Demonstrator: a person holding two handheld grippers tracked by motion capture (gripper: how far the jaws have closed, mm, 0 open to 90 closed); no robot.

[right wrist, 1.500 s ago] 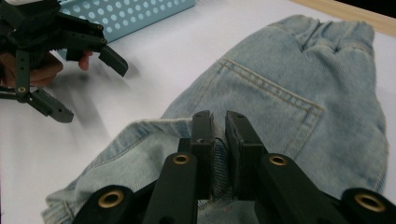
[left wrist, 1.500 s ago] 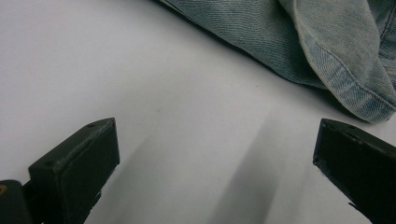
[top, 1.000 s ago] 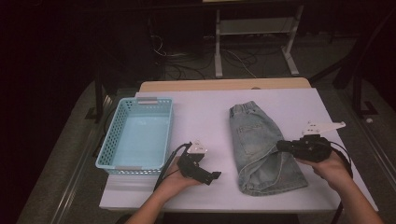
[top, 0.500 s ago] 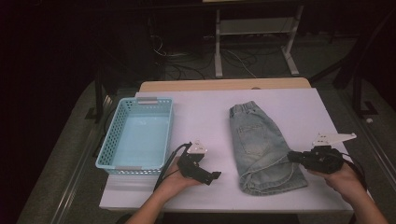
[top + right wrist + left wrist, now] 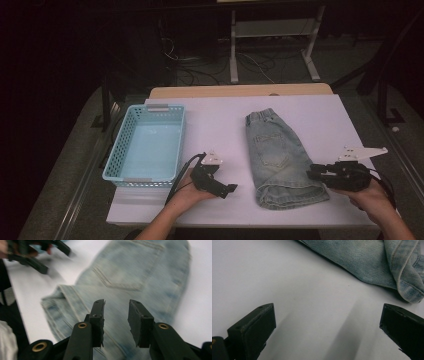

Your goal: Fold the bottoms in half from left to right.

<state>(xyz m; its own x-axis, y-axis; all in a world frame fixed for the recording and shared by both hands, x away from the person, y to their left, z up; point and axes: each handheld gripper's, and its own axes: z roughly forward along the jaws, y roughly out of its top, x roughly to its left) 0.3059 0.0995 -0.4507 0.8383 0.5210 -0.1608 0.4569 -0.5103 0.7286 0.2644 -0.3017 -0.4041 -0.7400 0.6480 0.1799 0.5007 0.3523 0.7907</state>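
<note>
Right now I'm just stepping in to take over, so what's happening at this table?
A person holds a gripper in each hand over folded denim shorts on the white table. The right gripper, its jaws just opening with nothing between them, points at the shorts' hem. The left gripper rests open beside them. The blue basket sits to the left.

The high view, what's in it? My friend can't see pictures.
Folded denim shorts lie on a white table, with a light blue basket at left. A person's left gripper and right gripper flank the shorts' near end.
</note>
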